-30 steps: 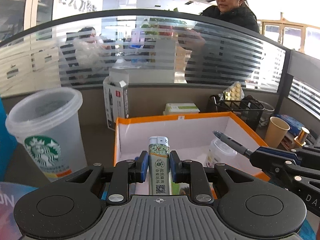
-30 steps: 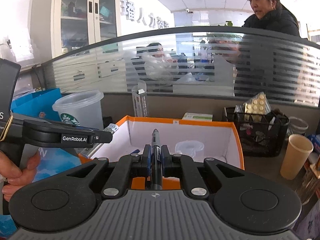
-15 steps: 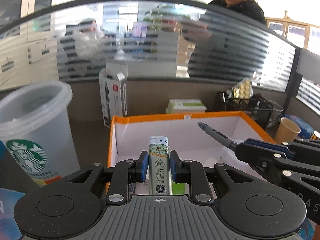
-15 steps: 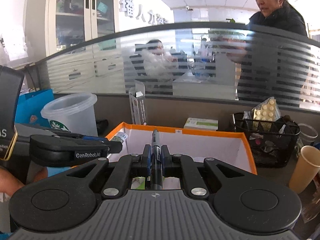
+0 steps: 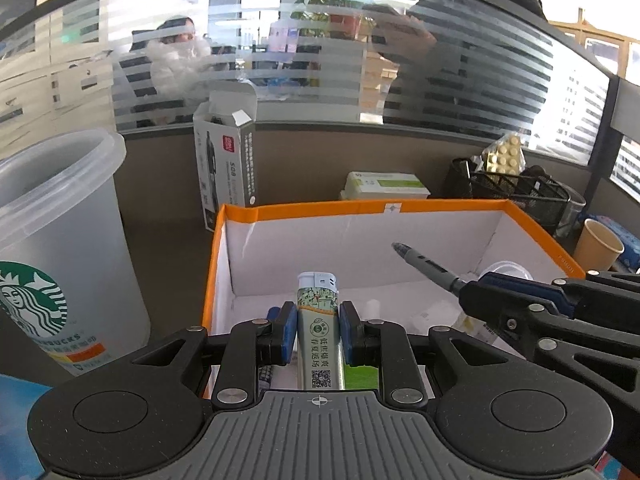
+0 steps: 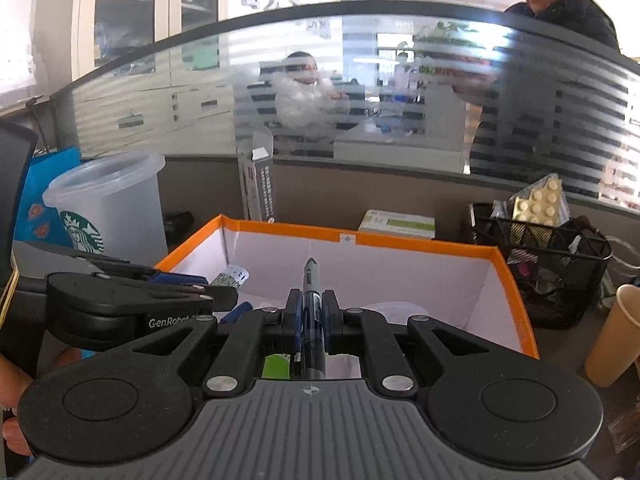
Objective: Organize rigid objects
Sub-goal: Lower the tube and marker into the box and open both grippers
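Lighter sits clamped upright in our left gripper (white cap up); our right gripper pinches the pen. Both hang over the orange-rimmed box. Starbucks cup stands left of it.

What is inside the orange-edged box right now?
The box holds a clear lidded cup at its far right, a green packet and some white items on the floor. The two grippers hide much of the near floor.
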Tool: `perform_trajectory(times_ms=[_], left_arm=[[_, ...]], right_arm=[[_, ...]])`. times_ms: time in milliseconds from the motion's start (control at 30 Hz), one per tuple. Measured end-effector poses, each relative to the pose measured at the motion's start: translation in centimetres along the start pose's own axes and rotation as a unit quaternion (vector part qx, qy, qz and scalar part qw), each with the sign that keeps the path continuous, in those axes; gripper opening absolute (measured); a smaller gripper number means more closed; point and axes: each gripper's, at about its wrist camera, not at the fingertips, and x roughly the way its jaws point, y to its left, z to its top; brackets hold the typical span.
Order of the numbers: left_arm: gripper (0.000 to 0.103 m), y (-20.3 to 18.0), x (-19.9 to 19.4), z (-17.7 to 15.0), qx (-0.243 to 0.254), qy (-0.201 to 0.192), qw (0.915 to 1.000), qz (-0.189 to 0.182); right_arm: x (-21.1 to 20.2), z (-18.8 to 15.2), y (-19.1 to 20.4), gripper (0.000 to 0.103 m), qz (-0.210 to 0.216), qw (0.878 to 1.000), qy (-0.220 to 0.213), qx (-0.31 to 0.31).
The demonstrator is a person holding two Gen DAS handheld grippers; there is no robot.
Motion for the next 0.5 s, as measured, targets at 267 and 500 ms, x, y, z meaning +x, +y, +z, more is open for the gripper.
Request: perform_trajectory(times_ms=[267,500], left_arm=[[0.021,-0.4,0.8,-0.2,0.009,0.013,0.9999,-0.003],[0.021,-0.3,1.1,-0.3,0.001,0.016,0.9998,-0.011]], right_arm=[[0.7,-0.6,-0.2,0.009,0.004,1.0,0.01,0.008],[1.7,-1.1,-0.4,0.009,0.01,1.0,0.026,0.009]])
